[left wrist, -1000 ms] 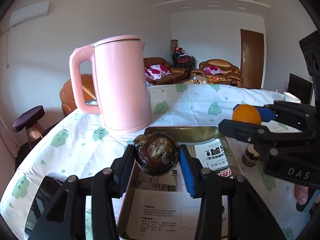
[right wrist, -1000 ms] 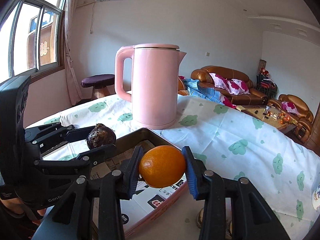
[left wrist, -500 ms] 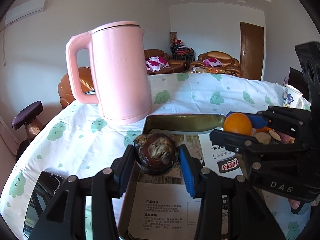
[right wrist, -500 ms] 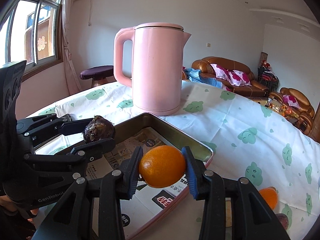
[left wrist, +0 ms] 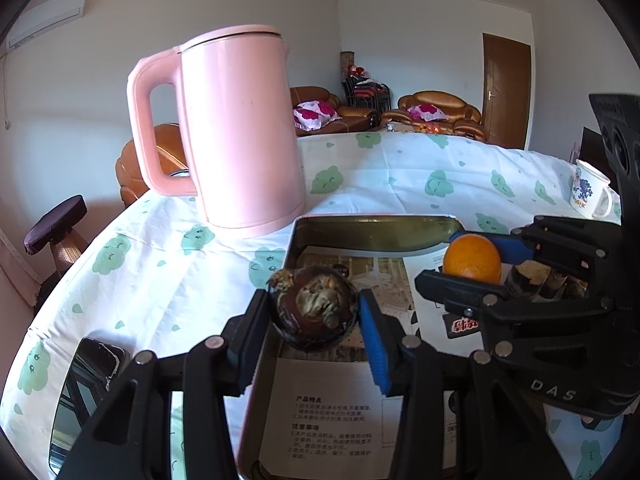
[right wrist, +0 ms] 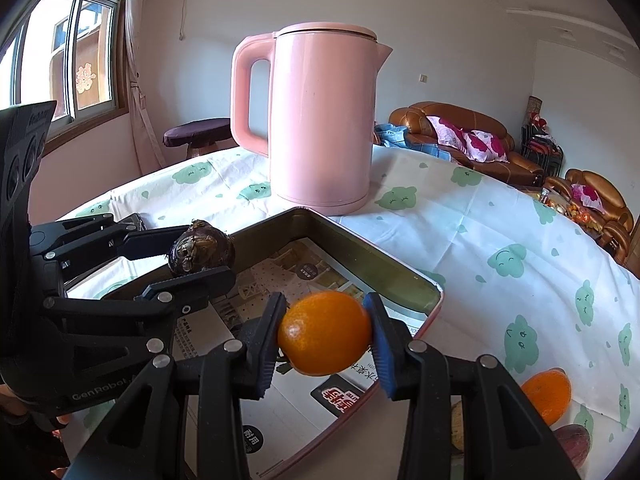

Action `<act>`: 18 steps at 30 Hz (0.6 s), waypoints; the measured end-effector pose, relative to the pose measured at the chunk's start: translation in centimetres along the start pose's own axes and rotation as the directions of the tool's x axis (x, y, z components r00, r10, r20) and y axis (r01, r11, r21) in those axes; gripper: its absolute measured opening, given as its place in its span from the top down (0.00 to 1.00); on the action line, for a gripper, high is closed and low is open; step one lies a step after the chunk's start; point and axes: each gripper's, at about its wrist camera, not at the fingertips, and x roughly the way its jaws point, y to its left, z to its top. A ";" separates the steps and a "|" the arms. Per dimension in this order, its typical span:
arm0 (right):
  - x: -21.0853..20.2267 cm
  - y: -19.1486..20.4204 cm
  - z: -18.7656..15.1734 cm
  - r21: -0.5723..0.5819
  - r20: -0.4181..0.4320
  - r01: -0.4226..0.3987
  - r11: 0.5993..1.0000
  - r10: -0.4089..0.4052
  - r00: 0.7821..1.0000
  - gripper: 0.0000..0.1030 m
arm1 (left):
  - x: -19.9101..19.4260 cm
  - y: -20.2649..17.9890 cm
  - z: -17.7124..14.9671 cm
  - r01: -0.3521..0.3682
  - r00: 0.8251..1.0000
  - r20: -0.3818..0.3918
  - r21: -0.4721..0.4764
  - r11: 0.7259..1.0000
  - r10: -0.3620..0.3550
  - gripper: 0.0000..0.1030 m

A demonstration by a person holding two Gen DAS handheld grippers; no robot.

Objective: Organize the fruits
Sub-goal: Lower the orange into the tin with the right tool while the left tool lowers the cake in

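Observation:
My left gripper (left wrist: 314, 316) is shut on a dark brown water chestnut (left wrist: 312, 310) and holds it over the left part of a metal tray (left wrist: 376, 232) lined with printed paper. My right gripper (right wrist: 325, 334) is shut on an orange (right wrist: 324, 332) above the tray's right part (right wrist: 384, 264). The right gripper and its orange (left wrist: 472, 258) also show in the left wrist view. The left gripper and its chestnut (right wrist: 200, 250) show in the right wrist view.
A tall pink kettle (left wrist: 236, 132) stands just behind the tray on the white patterned tablecloth (right wrist: 500, 240). Another orange (right wrist: 546, 394) and dark fruits (right wrist: 572, 442) lie right of the tray. A phone (left wrist: 86, 392) lies at the left. A mug (left wrist: 588, 194) stands far right.
Both grippers have moved forward and lower over the tray, closer to the kettle, each still holding its fruit.

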 end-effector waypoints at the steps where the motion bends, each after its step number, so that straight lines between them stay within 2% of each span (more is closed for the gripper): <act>1: 0.1 0.0 0.0 0.000 -0.003 -0.001 1.000 0.001 1.000 0.59 | 0.0 0.0 0.0 -0.001 1.000 -0.003 0.000 1.000 0.001 0.55; 8: 0.7 0.7 -0.3 -0.026 -0.031 -0.035 0.999 0.034 0.999 0.59 | 0.1 0.4 -0.1 -0.006 1.000 -0.003 -0.011 1.000 0.006 0.56; 11: 0.5 0.9 -0.3 -0.036 -0.023 -0.022 0.999 0.021 1.000 0.57 | -0.1 0.4 -0.1 -0.014 1.000 0.005 -0.014 1.000 0.014 0.55; 15: 0.2 0.6 -0.2 -0.023 -0.010 -0.007 1.000 0.007 1.000 0.48 | -0.6 0.6 -0.2 -0.025 0.999 0.025 -0.025 0.999 0.026 0.53; 18: -0.2 0.5 -0.4 -0.018 -0.006 -0.001 1.000 0.001 1.000 0.43 | -1.0 0.6 -0.4 -0.028 0.999 0.031 -0.037 0.999 0.030 0.48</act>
